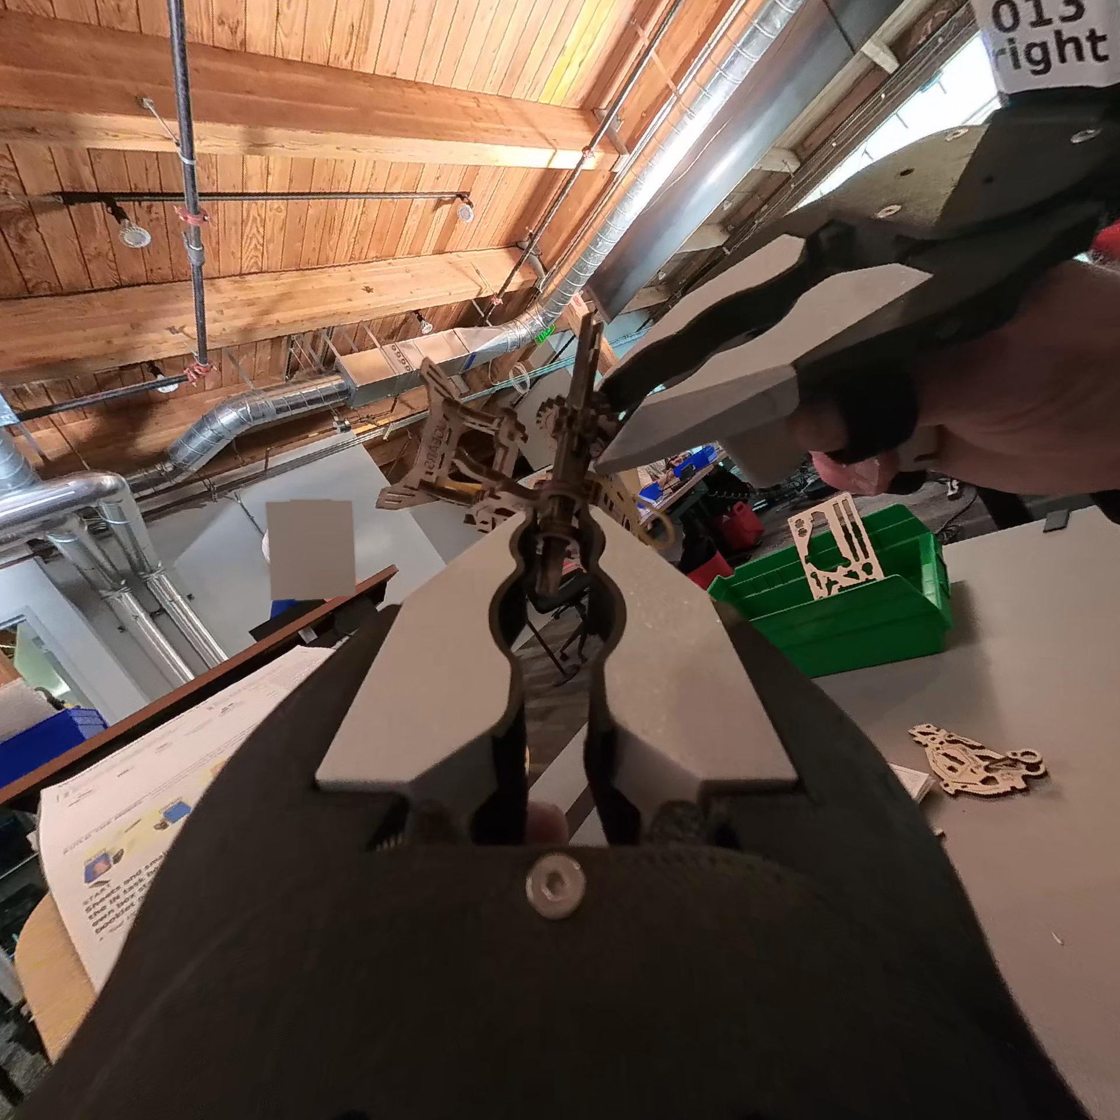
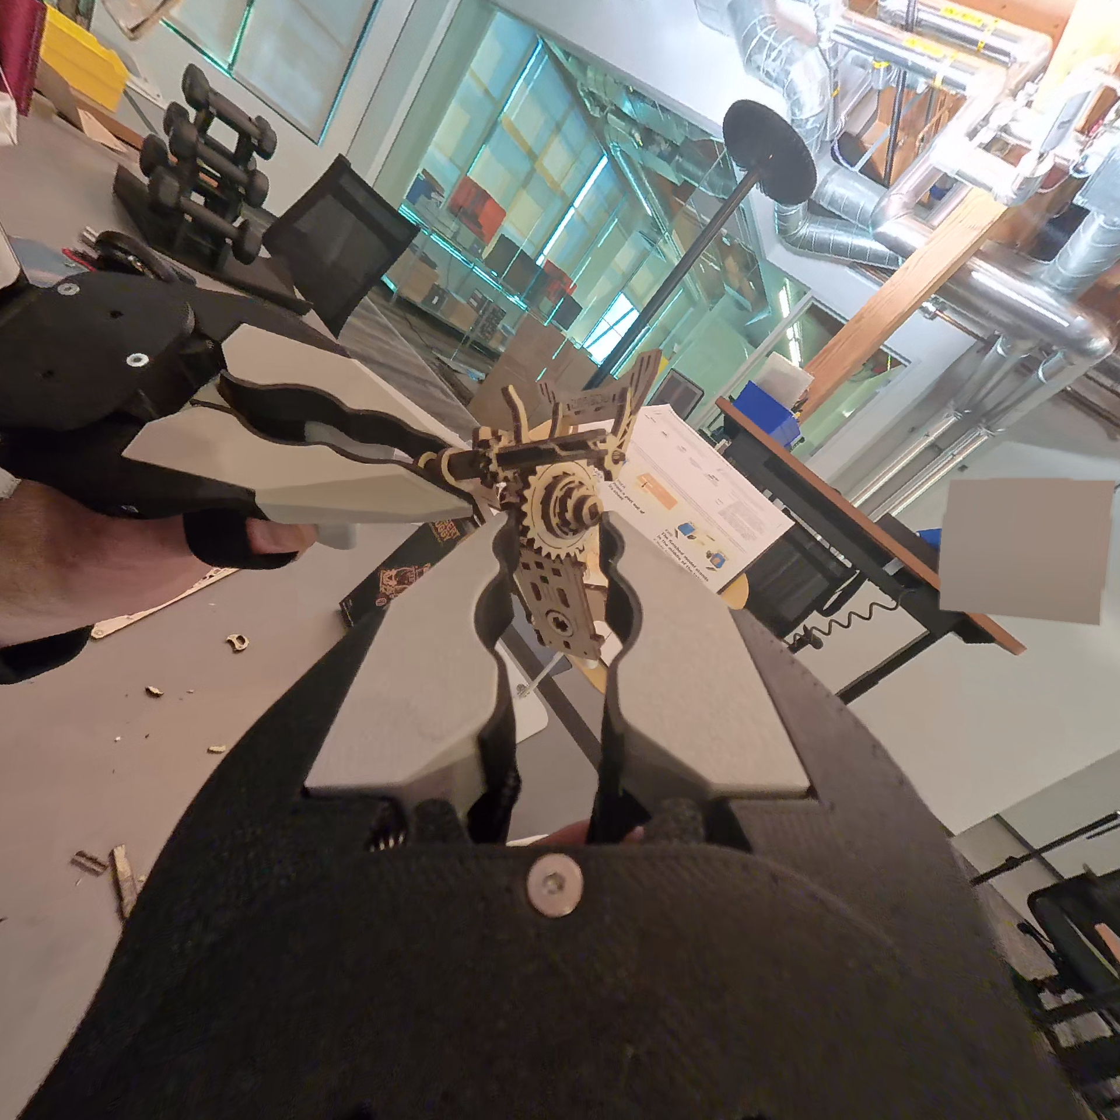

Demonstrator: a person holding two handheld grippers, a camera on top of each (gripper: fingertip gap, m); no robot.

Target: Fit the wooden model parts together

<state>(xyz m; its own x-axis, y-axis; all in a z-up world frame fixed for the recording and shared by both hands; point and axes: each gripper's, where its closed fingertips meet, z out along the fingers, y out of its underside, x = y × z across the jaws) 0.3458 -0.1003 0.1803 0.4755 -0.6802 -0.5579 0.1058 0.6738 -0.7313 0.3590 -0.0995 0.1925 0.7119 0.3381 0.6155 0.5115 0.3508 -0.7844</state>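
Observation:
A wooden model assembly [image 1: 451,445] with a gear and a dark slotted shaft is held up in the air between both grippers. My left gripper [image 1: 560,518] is shut on the lower end of its shaft. My right gripper [image 1: 606,424] comes in from the upper right and is shut on the gear side. In the right wrist view the right gripper [image 2: 554,524] clamps the flat plate below the gear of the model [image 2: 557,503]. There the left gripper [image 2: 463,479] reaches in from the left and pinches the shaft end.
A green bin [image 1: 848,612] with a cut-out wooden sheet [image 1: 839,548] stands on the grey table [image 1: 1030,909]. A loose wooden part [image 1: 976,766] lies nearer. An instruction sheet [image 1: 151,806] lies left. A black box [image 2: 412,563], wood scraps [image 2: 236,642] and a dumbbell rack [image 2: 206,176] are on the table.

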